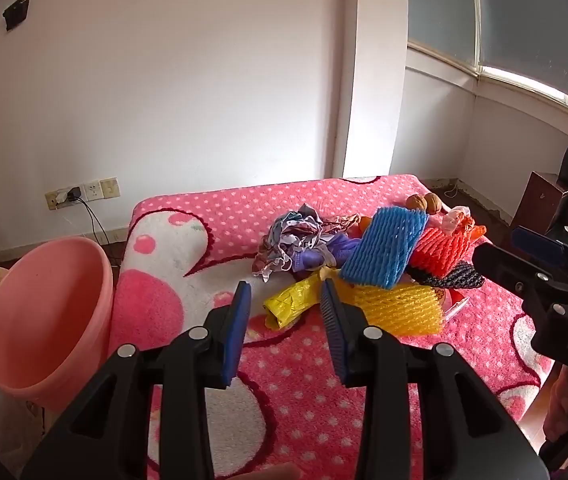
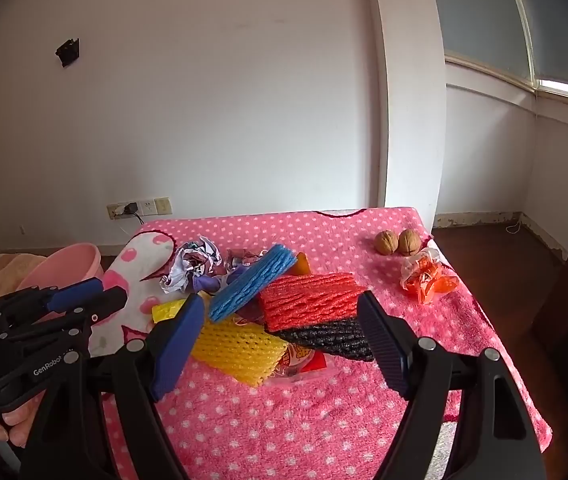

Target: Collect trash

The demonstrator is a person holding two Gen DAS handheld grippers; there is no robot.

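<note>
The trash lay in a loose heap on the pink dotted blanket [image 2: 324, 420], toward its far half: a yellow foam net [image 2: 240, 350] nearest the tongs, a black net [image 2: 330, 338] beside it on the right, a red net [image 2: 310, 300] lapped over the black one, and a blue net [image 2: 252, 282] leaning across the top with its long axis running from near-left up to far-right. A crumpled yellow wrapper [image 1: 290, 304] stuck out at the heap's left edge, crumpled paper [image 1: 296, 236] sat behind it, and an orange wrapper [image 2: 424, 282] and two walnuts [image 2: 396, 242] lay apart to the far right. The left gripper [image 1: 286, 308] hung just short of the yellow wrapper, which lay dead ahead between its finger lines, jaws partly apart and empty. The right gripper [image 2: 280, 344] stood at its widest, also empty, straddling the yellow and black nets from the near side without touching them. The pink bin [image 1: 44, 320] sat off the blanket's left edge, close by the left gripper and well apart from the right. So the left hand looked better placed for a short carry: wrapper straight ahead, bin just to its left. The right hand would have to cross the whole heap to reach the bin.
</note>
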